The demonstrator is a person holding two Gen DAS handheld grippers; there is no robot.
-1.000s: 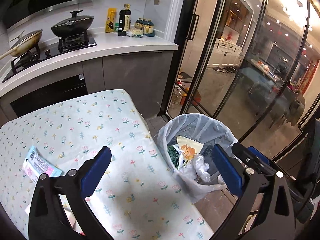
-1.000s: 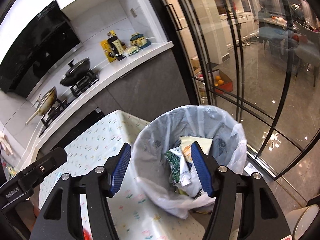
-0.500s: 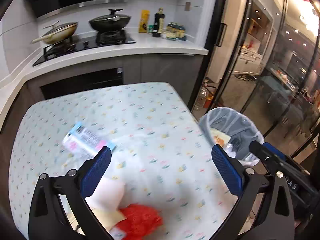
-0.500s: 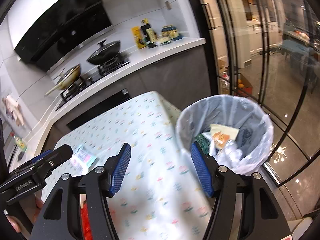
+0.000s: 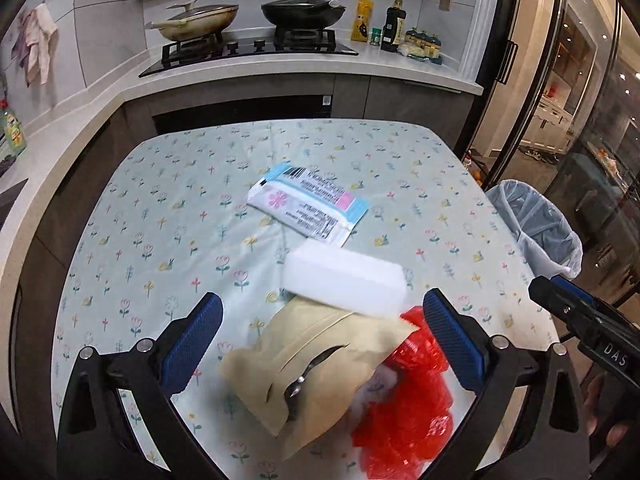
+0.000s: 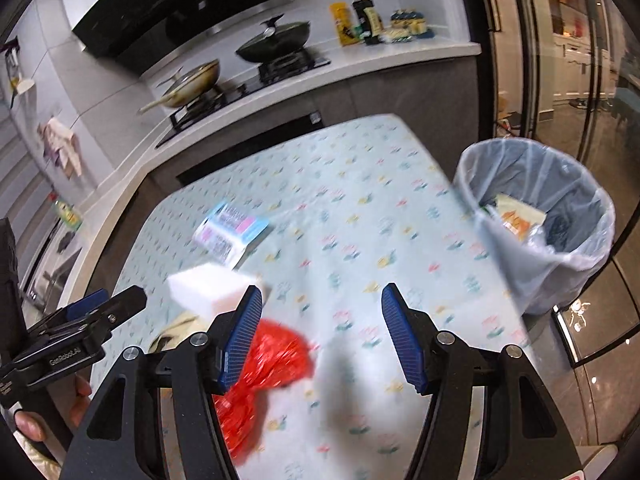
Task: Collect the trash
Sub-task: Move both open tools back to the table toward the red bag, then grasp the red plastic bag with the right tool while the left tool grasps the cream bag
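- Trash on the table (image 5: 168,184): beige paper bag (image 5: 316,364), red plastic wrapper (image 5: 412,420), both judged light and crinkly, best pinched at an edge.
- Left gripper (image 5: 320,344) and right gripper (image 6: 320,328) are held open, nothing gripped.

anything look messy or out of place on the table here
Yes. Litter lies loose on the flowered tablecloth: a blue-and-white wrapper, a white block resting partly on a torn tan paper bag, and crumpled red plastic. The lined bin beside the table already holds other trash.
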